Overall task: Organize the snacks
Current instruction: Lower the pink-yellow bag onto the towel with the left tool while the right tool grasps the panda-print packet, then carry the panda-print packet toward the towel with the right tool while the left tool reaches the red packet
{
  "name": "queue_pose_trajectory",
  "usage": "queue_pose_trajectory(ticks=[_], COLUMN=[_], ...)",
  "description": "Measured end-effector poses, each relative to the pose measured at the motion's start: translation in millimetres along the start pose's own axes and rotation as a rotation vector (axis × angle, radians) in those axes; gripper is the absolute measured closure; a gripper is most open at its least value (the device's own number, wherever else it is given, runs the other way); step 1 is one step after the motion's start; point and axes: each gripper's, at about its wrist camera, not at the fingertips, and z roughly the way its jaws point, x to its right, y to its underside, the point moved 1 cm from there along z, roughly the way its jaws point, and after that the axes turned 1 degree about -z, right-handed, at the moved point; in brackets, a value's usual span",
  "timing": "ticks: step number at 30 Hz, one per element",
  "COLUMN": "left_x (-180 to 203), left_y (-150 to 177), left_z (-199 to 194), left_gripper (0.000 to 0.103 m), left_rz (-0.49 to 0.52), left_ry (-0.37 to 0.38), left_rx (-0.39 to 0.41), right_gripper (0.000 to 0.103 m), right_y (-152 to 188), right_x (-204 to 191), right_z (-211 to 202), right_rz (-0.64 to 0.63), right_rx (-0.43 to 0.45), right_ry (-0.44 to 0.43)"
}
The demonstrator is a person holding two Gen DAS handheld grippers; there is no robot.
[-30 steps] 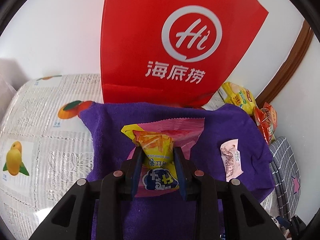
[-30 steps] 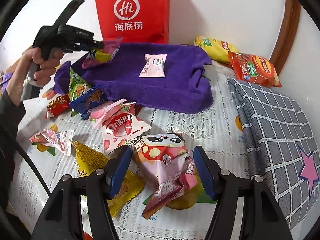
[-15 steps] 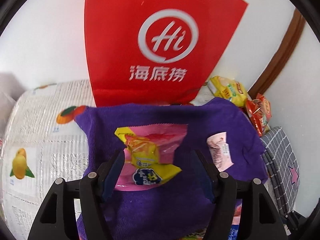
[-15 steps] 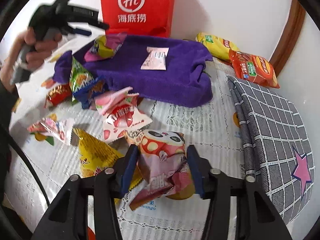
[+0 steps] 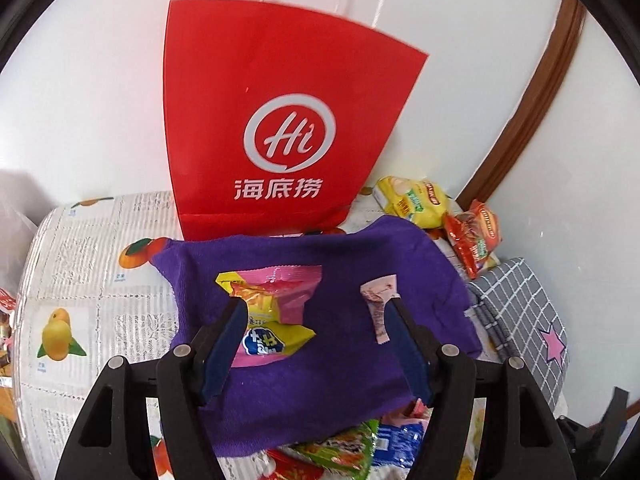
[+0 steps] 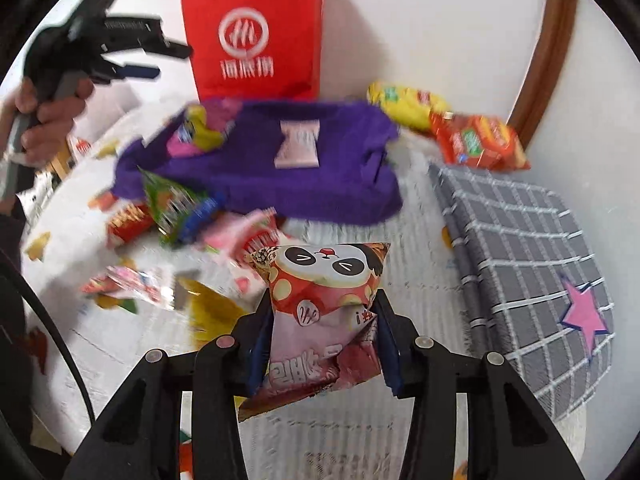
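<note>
A purple towel (image 5: 320, 360) (image 6: 344, 184) lies on the table in front of a red paper bag (image 5: 276, 120) (image 6: 256, 36). On the towel rest a pink-and-yellow snack packet (image 5: 272, 312) (image 6: 196, 132) and a small pale pink packet (image 5: 378, 300) (image 6: 298, 146). My left gripper (image 5: 314, 308) hangs open above the towel, nothing between its fingers; in the right wrist view the left gripper (image 6: 160, 56) is at the upper left, in a person's hand (image 6: 44, 120). My right gripper (image 6: 320, 304) is shut on a panda-print snack bag (image 6: 324, 304), lifted off the table.
Several loose snack packets (image 6: 176, 208) lie scattered on the fruit-print tablecloth (image 5: 88, 264) in front of the towel. A yellow bag (image 6: 408, 102) and an orange-red bag (image 6: 476, 142) sit at the back right. A grey checked cushion (image 6: 520, 248) lies to the right.
My left gripper let go of the pink-and-yellow packet on the towel and rose away open. My right gripper closed on the panda bag and lifted it.
</note>
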Motion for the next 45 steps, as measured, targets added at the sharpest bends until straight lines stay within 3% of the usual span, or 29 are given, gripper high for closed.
queue_pose_trajectory(ticks=[11, 18, 22, 30, 38, 42, 45], left_x=[33.3, 13.8, -2.7, -17.5, -20.2, -22.6, -23.8], left_y=[26.6, 70.6, 99.7, 142.5, 160.7, 164.7, 167.1], left_z=[-44.4, -72.6, -93.9, -134.6, -163.0, -162.9, -155.5], left_gripper=[0.031, 0.030, 0.030, 0.030, 0.030, 0.030, 0.030], left_rz=[0.080, -0.002, -0.073, -0.109, -0.102, -0.113, -0.123], left_ry=[-0.008, -0.017, -0.016, -0.072, -0.119, -0.133, -0.121], left_rx=[0.025, -0.019, -0.039, -0.032, 0.004, 0.001, -0.018], right_gripper=[0.058, 0.058, 0.058, 0.058, 0.058, 0.058, 0.058], right_y=[-5.1, 3.1, 7.9, 22.9, 30.9, 32.8, 31.7], right_x=[-11.1, -20.4, -25.5, -37.4, -36.2, -31.5, -32.1], right_z=[-97.2, -139.7, -154.1, -179.9, -195.4, -196.3, -197.4], right_rz=[0.102, 0.120, 0.141, 0.176, 0.207, 0.240, 0.237], right_rx=[0.176, 0.247, 0.263, 0.306, 0.325, 0.323, 0.335], right_ry=[-0.070, -0.122, -0.141, -0.240, -0.215, -0.257, -0.240])
